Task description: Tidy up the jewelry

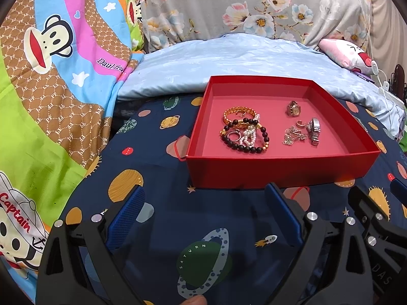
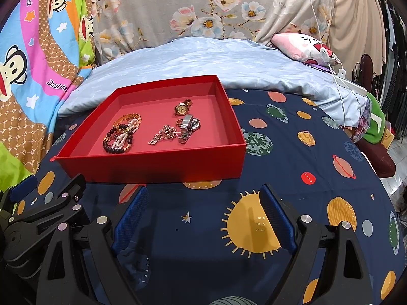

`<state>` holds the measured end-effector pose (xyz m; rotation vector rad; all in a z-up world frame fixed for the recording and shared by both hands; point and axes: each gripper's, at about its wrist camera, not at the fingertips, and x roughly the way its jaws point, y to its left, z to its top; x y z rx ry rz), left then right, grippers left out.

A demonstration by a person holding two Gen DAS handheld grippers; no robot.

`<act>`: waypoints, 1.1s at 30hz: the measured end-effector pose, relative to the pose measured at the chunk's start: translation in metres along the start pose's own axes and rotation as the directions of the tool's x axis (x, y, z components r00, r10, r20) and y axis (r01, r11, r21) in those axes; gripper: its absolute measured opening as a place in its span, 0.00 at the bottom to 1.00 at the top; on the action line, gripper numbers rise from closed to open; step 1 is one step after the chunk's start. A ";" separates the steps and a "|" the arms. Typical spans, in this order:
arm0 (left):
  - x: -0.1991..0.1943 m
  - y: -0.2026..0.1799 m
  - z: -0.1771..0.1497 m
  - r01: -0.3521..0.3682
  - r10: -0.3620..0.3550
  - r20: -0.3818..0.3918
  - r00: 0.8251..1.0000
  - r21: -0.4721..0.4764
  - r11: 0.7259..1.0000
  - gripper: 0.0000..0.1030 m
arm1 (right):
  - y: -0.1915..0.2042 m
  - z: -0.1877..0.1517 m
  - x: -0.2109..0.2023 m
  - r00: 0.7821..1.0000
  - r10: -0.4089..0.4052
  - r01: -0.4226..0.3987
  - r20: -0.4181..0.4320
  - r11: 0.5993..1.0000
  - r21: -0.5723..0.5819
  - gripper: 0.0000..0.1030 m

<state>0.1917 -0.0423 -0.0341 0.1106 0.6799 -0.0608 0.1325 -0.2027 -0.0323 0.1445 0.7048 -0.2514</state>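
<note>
A shallow red box [image 1: 279, 170] [image 2: 152, 167] stands on the navy planet-print bedsheet. Inside it lie a black bead bracelet [image 1: 244, 147] [image 2: 114, 148], a pearl bracelet [image 1: 249, 133] [image 2: 127, 133], a gold chain bracelet [image 1: 229, 113] [image 2: 127, 117], a gold watch [image 1: 293, 108] [image 2: 182, 107], a silver watch [image 1: 314, 129] [image 2: 187, 125], a silver necklace [image 1: 292, 136] [image 2: 162, 133] and small rings. My left gripper [image 1: 204, 200] is open and empty just in front of the box. My right gripper [image 2: 203, 200] is open and empty, in front of the box's right corner.
A light blue blanket [image 1: 229, 58] [image 2: 216, 61] lies behind the box. A cartoon monkey quilt [image 1: 51, 76] is at the left, a floral pillow [image 1: 241, 5] at the back. A pink plush [image 2: 302, 45] and white cables [image 2: 338, 76] sit back right.
</note>
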 end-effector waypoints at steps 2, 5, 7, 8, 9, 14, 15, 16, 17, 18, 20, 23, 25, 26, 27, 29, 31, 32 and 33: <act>0.000 0.000 -0.001 -0.002 0.002 -0.001 1.000 -0.001 1.000 0.90 | 0.000 0.000 0.000 1.000 -0.002 0.002 -0.001 1.000 0.000 0.84; 0.001 0.001 -0.001 0.006 -0.006 -0.004 1.000 -0.002 1.000 0.89 | 0.000 0.000 0.000 1.000 0.001 -0.001 -0.001 1.000 0.001 0.84; 0.001 0.001 -0.002 0.009 -0.009 -0.006 1.000 -0.002 1.000 0.89 | 0.000 0.000 0.000 1.000 -0.001 0.001 -0.001 1.000 0.001 0.84; 0.001 0.001 -0.001 0.008 -0.008 -0.007 1.000 -0.002 1.000 0.89 | 0.000 0.000 0.000 1.000 -0.001 0.001 -0.001 1.000 0.001 0.84; 0.001 0.000 -0.001 0.007 -0.007 -0.008 1.000 0.000 1.000 0.89 | -0.001 0.000 0.000 1.000 -0.001 0.001 -0.001 1.000 0.001 0.84; 0.003 0.000 -0.002 0.016 -0.015 -0.013 1.000 0.007 1.000 0.89 | 0.001 0.001 -0.001 1.000 0.002 -0.002 0.001 1.000 0.008 0.84; 0.003 0.000 -0.002 0.015 -0.015 -0.014 1.000 0.007 1.000 0.89 | 0.001 0.001 -0.001 1.000 0.002 -0.002 0.002 1.000 0.008 0.84; 0.003 0.000 -0.002 0.012 -0.012 -0.014 1.000 0.007 1.000 0.89 | 0.002 0.002 -0.001 1.000 0.000 0.000 0.002 1.000 0.006 0.84; 0.003 0.000 -0.002 0.012 -0.012 -0.014 1.000 0.007 1.000 0.89 | 0.002 0.002 -0.002 1.000 -0.001 0.001 0.003 1.000 0.006 0.84; 0.003 -0.001 -0.002 0.012 -0.012 -0.015 1.000 0.007 1.000 0.89 | 0.002 0.002 -0.001 1.000 0.001 -0.001 0.002 1.000 0.006 0.84; 0.003 -0.001 -0.002 0.007 -0.007 -0.015 1.000 0.008 1.000 0.89 | 0.002 0.001 -0.002 1.000 0.001 -0.001 0.002 1.000 0.005 0.84; 0.003 -0.001 -0.002 -0.001 0.001 -0.016 1.000 0.007 1.000 0.89 | 0.003 0.002 -0.002 1.000 0.003 -0.003 0.003 1.000 0.003 0.84; 0.003 -0.001 -0.002 -0.002 0.002 -0.015 1.000 0.007 1.000 0.89 | 0.004 0.002 -0.002 1.000 0.004 -0.004 0.003 1.000 0.003 0.84; 0.003 -0.002 -0.001 -0.004 0.004 -0.018 1.000 0.007 1.000 0.89 | 0.004 0.002 -0.001 1.000 0.003 -0.003 0.003 1.000 0.002 0.84; 0.004 -0.002 -0.002 -0.012 0.012 -0.020 1.000 0.009 1.000 0.89 | 0.005 0.002 -0.001 1.000 0.004 -0.004 0.003 1.000 -0.002 0.84; 0.003 -0.002 -0.002 -0.017 0.017 -0.018 1.000 0.008 1.000 0.89 | 0.004 0.001 -0.002 1.000 0.006 -0.006 0.004 1.000 -0.001 0.84; 0.001 -0.001 -0.002 -0.020 0.020 -0.012 1.000 0.007 1.000 0.89 | 0.004 0.001 -0.001 1.000 0.015 -0.015 0.002 1.000 0.004 0.84; 0.001 -0.001 -0.002 -0.020 0.020 -0.011 1.000 0.006 1.000 0.89 | 0.003 0.001 -0.001 1.000 0.015 -0.015 0.002 1.000 0.007 0.84; 0.001 -0.001 -0.002 -0.021 0.021 -0.011 1.000 0.006 1.000 0.89 | 0.003 0.001 -0.001 1.000 0.015 -0.015 0.001 1.000 0.009 0.84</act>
